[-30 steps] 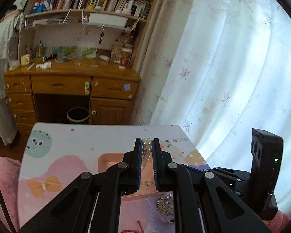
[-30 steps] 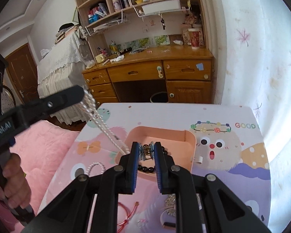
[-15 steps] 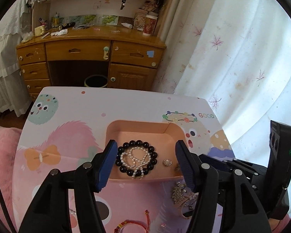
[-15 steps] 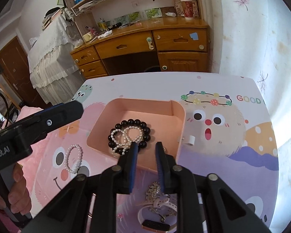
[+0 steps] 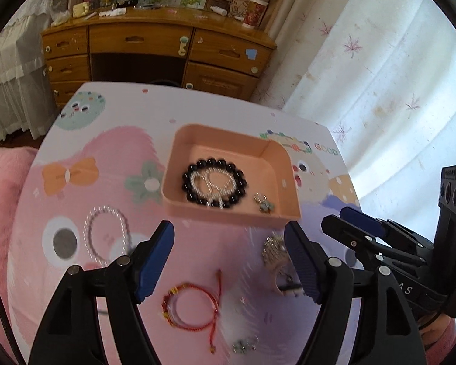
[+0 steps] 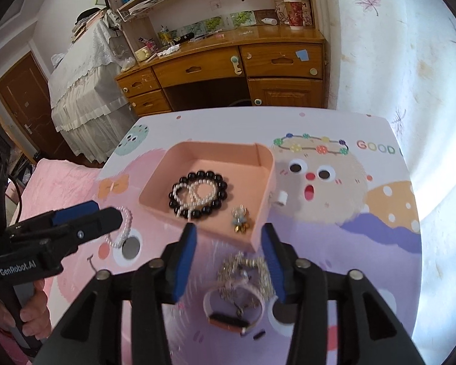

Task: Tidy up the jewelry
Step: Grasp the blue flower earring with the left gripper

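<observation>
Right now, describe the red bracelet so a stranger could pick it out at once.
Start at the pink tray on the cartoon-print table. Come toward the camera, past the tray's near wall, to the open table between the left gripper's fingers. The red bracelet lies there: thin red cord loops with a dangling tail, unlike the beaded pearl bracelet to its left.

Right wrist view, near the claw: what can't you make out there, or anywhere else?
- Silvery chain heap on the pink-strapped watch, right wrist view: motion blur; separate pieces not distinguishable.
- Same heap, left wrist view: partly hidden by the left claw finger.
- Small charm in the pink rectangular tray: too small to identify.
- White bead bracelet, right wrist view: part covered by the left claw.
- Small greenish trinket, left wrist view: blurred.
</observation>
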Motion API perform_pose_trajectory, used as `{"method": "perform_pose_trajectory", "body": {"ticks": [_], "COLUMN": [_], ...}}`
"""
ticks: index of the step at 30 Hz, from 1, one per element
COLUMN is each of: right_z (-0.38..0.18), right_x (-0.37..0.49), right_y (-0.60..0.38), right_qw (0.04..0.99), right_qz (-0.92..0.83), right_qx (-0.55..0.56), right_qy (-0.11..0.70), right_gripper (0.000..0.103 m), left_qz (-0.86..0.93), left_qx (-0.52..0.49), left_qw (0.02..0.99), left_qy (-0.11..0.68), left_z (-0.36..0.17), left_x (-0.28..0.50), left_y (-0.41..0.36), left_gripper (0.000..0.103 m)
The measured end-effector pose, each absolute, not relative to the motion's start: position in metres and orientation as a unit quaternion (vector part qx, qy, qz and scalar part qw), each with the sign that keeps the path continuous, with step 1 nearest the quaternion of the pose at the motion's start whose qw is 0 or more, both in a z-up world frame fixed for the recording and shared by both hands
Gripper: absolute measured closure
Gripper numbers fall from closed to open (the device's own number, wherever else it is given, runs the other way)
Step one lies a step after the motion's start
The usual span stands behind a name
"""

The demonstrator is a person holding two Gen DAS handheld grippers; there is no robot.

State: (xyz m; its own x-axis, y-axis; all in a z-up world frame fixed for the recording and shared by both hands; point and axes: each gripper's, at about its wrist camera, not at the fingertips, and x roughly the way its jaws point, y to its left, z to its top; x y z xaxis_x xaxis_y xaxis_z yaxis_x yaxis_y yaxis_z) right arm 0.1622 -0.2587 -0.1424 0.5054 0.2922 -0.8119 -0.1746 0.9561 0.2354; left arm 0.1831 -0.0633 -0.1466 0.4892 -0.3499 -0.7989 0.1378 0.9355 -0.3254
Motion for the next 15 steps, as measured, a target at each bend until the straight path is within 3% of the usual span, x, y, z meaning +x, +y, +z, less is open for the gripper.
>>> {"method": "perform_pose_trajectory", "body": {"ticks": [10, 15], "right_z": [-0.150, -0.159], "right_x": [0.111, 0.093], "right_y": [-0.272, -0.262], "right_qw": [0.856, 0.846], "right_qz": [0.150, 0.156], "right_qx": [0.034, -0.034], "right_qy": [0.493, 0.508], "right_gripper": [0.044, 0.044], "left_qz": [-0.134, -0.132], "left_qx": [-0.136, -0.124], "left_qw": [0.815, 0.798], "left_qy": [0.547, 0.575], "left_z": [-0.173, -0.189], "left_x": [0.127, 0.105], "left_y": [-0.061, -0.064], "left_gripper": [0.026, 0.026]}}
